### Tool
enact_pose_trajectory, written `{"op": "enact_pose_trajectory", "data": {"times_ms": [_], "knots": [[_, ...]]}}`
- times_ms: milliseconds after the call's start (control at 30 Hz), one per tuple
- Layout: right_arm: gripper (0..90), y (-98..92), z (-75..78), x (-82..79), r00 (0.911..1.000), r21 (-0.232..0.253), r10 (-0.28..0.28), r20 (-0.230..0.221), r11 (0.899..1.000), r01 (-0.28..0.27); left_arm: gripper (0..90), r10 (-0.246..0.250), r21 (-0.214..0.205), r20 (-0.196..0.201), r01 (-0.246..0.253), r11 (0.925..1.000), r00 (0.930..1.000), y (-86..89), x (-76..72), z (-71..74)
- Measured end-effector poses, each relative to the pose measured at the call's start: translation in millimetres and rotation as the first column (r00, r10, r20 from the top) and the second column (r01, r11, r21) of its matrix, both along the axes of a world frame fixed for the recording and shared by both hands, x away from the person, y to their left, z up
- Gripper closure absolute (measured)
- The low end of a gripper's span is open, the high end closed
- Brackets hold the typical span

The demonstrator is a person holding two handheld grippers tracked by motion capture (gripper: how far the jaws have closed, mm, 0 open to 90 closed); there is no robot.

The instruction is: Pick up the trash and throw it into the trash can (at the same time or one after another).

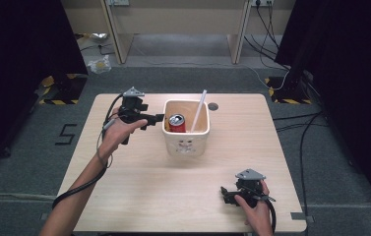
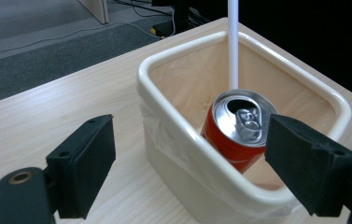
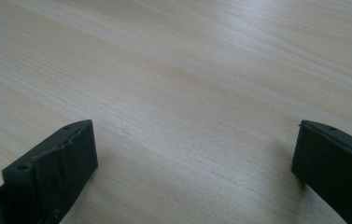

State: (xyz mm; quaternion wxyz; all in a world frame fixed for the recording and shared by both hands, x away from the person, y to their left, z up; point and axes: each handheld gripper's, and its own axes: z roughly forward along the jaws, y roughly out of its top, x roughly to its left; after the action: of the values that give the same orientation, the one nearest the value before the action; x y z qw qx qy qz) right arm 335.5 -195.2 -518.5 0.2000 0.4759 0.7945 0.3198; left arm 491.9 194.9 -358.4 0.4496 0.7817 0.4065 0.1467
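Note:
A cream square bin [image 1: 186, 144] stands near the middle of the table, lined with thin plastic. Inside it a red soda can [image 1: 176, 123] leans with its silver top up, and a white straw [image 1: 199, 109] rises from the bin. My left gripper [image 1: 157, 118] hovers open at the bin's left rim. In the left gripper view the can [image 2: 239, 128] lies between and beyond the wide-apart jaws, inside the bin [image 2: 183, 140], with the straw [image 2: 233, 42] behind it. My right gripper [image 1: 224, 192] rests open low over the bare table near the front right.
The light wooden table [image 1: 139, 177] has a small round hole [image 1: 213, 105] behind the bin. Beyond the far edge lie grey floor, cables and desk legs. Black curtains flank both sides.

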Motion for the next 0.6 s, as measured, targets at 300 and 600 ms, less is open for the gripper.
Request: {"op": "enact_pose_trajectory", "data": {"times_ms": [300, 600], "knots": [[0.3, 0.1, 0.1, -0.2, 1.0000, 0.000, -0.002, -0.002, 1.000, 0.002, 15.9, 0.021, -0.004, 0.016, -0.021, 0.9998, 0.9997, 15.2, -7.1, -8.0], [0.3, 0.2, 0.1, -0.3, 1.0000, 0.000, -0.002, -0.002, 1.000, 0.002, 16.0, 0.036, -0.015, 0.012, -0.036, 0.9992, 0.9993, 25.9, -14.5, -24.3]]}}
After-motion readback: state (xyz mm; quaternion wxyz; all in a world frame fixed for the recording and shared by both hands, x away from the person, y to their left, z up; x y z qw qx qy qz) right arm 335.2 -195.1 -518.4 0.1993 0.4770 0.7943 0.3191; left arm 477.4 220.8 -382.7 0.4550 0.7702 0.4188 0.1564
